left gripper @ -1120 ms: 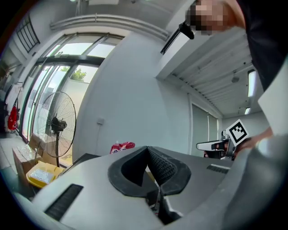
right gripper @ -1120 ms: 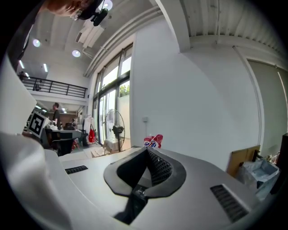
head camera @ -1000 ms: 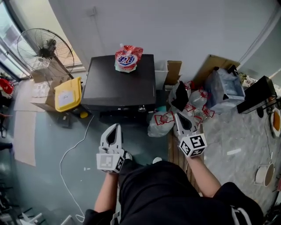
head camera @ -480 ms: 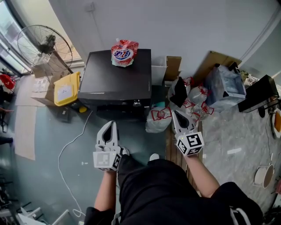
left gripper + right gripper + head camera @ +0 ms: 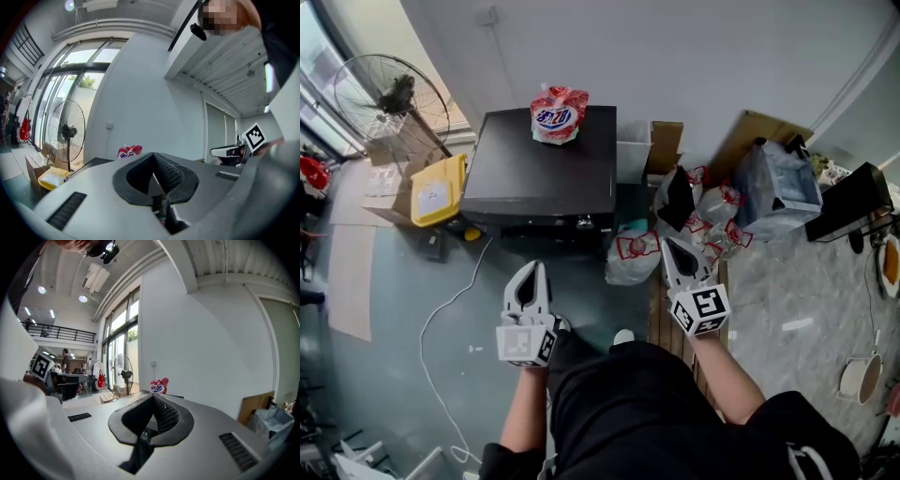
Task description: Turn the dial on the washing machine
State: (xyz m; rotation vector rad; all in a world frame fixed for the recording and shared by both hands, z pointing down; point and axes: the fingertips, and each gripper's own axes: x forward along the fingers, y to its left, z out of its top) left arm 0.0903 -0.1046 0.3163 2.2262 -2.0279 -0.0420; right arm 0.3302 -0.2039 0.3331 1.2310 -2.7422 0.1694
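The left claw (image 5: 532, 270) and right claw (image 5: 668, 246) are both pressed together, empty, well short of the black washing machine (image 5: 539, 173). Its small front dial (image 5: 583, 223) looks rigid and probably stiff; pinch its rim.

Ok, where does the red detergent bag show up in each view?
Head view: detergent bag, top centre, on the black washing machine by the wall.
Left gripper view: bag low, left of centre.
Right gripper view: bag near the centre.
Shared landmark: the standing fan, left of the bag in every view.
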